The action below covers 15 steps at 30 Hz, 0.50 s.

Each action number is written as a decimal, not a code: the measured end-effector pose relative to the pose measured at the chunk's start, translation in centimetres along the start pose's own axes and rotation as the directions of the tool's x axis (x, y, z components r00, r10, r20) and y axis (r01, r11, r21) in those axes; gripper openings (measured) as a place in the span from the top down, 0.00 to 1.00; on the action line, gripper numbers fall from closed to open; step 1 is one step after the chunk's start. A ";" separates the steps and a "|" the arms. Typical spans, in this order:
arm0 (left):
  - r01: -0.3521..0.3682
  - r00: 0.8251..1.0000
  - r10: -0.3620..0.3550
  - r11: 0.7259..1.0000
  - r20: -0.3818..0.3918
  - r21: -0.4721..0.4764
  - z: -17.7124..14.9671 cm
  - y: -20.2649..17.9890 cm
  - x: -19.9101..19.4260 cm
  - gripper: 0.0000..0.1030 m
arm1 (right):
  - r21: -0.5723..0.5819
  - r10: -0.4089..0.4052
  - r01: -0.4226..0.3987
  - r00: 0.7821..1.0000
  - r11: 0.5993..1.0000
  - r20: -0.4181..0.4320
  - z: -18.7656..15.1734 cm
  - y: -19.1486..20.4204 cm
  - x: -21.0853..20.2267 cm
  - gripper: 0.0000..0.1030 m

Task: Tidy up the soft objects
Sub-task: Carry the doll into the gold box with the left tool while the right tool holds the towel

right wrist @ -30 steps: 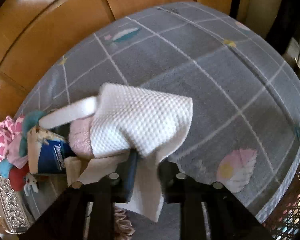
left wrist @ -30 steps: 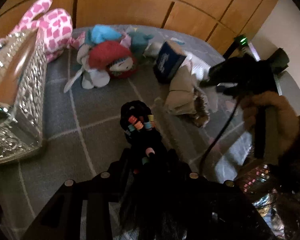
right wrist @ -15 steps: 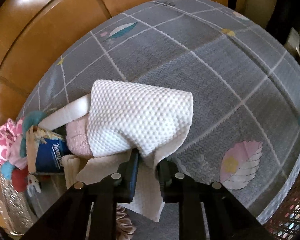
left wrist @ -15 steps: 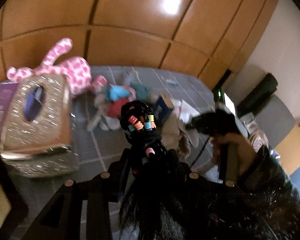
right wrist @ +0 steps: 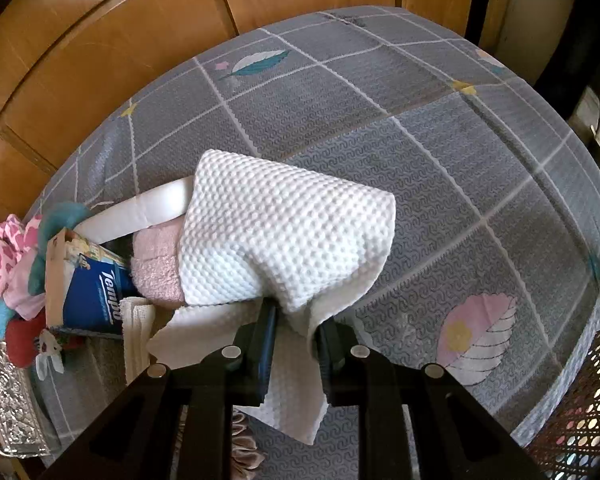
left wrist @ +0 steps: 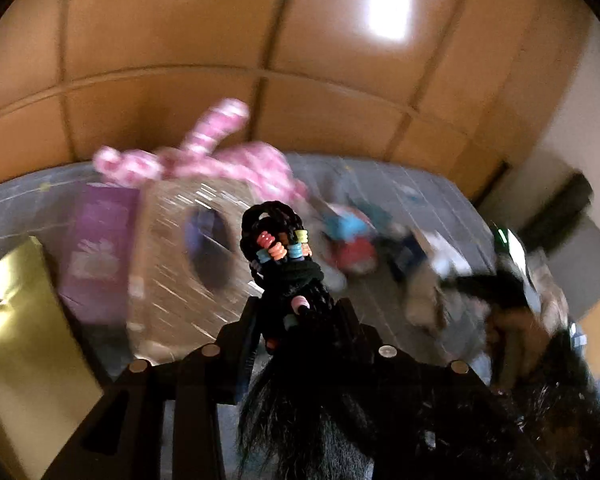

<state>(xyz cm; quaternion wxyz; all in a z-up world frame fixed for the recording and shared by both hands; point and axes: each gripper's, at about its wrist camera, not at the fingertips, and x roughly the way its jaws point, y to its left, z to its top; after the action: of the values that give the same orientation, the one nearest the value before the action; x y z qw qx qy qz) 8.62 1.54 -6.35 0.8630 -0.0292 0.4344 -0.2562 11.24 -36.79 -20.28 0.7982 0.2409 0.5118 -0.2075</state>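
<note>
My left gripper [left wrist: 296, 312] is shut on a black hairpiece [left wrist: 278, 240] with braids and coloured beads; its loose hair hangs down over the fingers. It hangs above the grey patterned table [left wrist: 432, 196], in front of a glittery tissue box [left wrist: 180, 256]. My right gripper [right wrist: 296, 320] is shut on a white dimpled cloth [right wrist: 276, 236], which drapes forward over the table [right wrist: 440, 152] and trails down between the fingers. The right gripper also shows in the blurred left wrist view [left wrist: 480, 280], gripped by a hand.
A pink-and-white plush [left wrist: 220, 160], a red-and-blue plush [left wrist: 348, 236], a purple box [left wrist: 96, 248] and a gold box [left wrist: 16, 332] stand around the tissue box. A blue tissue pack [right wrist: 88, 284], a pink fuzzy item [right wrist: 156, 264] and a white band [right wrist: 140, 208] lie left of the cloth. A woven basket [right wrist: 580, 420] is at the lower right.
My left gripper has risen and tilted up with the hairpiece, so the wooden wall fills more of its view and the tissue box has slid toward the middle. The right gripper holds still with the cloth.
</note>
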 end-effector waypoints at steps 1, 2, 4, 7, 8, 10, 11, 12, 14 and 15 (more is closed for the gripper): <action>-0.021 1.000 0.022 0.999 0.019 -0.029 1.0 1.3 -0.3 0.64 | -0.002 -0.002 0.002 1.000 1.000 0.001 -0.2 0.0 -0.2 0.82; -0.028 0.999 0.030 0.998 0.031 -0.051 1.5 2.1 -0.5 0.64 | -0.007 -0.004 0.004 1.000 1.000 0.001 -0.5 -0.5 -0.8 0.82; -0.059 0.995 0.067 0.993 0.069 -0.104 3.3 4.7 -1.1 0.64 | -0.014 -0.010 0.010 1.000 1.000 0.003 -0.7 -0.4 -1.0 0.82; -0.123 0.984 0.142 0.978 0.105 -0.169 5.2 8.4 -1.7 0.64 | -0.019 -0.014 0.014 1.000 1.000 0.005 -0.7 -0.4 -1.1 0.82; -0.136 0.981 0.159 0.972 0.110 -0.194 5.6 9.5 -1.8 0.64 | -0.021 -0.015 0.015 1.000 1.000 0.005 -0.8 -0.4 -1.1 0.82; -0.173 0.970 0.212 0.947 0.121 -0.269 6.1 12.5 -2.4 0.64 | -0.027 -0.021 0.021 1.000 0.999 0.006 -0.8 -0.2 -1.1 0.82; -0.195 0.962 0.245 0.928 0.124 -0.319 6.2 14.3 -2.9 0.64 | -0.032 -0.025 0.025 1.000 0.999 0.007 -0.8 0.0 -1.1 0.82; -0.207 0.956 0.264 0.915 0.126 -0.346 6.1 15.4 -3.4 0.64 | -0.037 -0.030 0.030 1.000 0.999 0.008 -0.9 0.1 -1.2 0.82; -0.246 0.938 0.324 0.873 0.125 -0.421 5.4 18.2 -4.6 0.64 | -0.045 -0.038 0.038 0.999 0.998 0.011 -0.9 0.3 -1.2 0.82; -0.262 0.929 0.349 0.852 0.120 -0.453 4.8 19.4 -5.2 0.64 | -0.050 -0.043 0.043 0.999 0.998 0.013 -0.9 0.5 -1.2 0.82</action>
<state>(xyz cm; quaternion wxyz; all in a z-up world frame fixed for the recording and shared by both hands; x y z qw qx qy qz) 17.83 19.97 -4.82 0.9038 -0.1739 0.3909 -0.0091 10.36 -35.74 -19.40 0.8023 0.2083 0.5172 -0.2129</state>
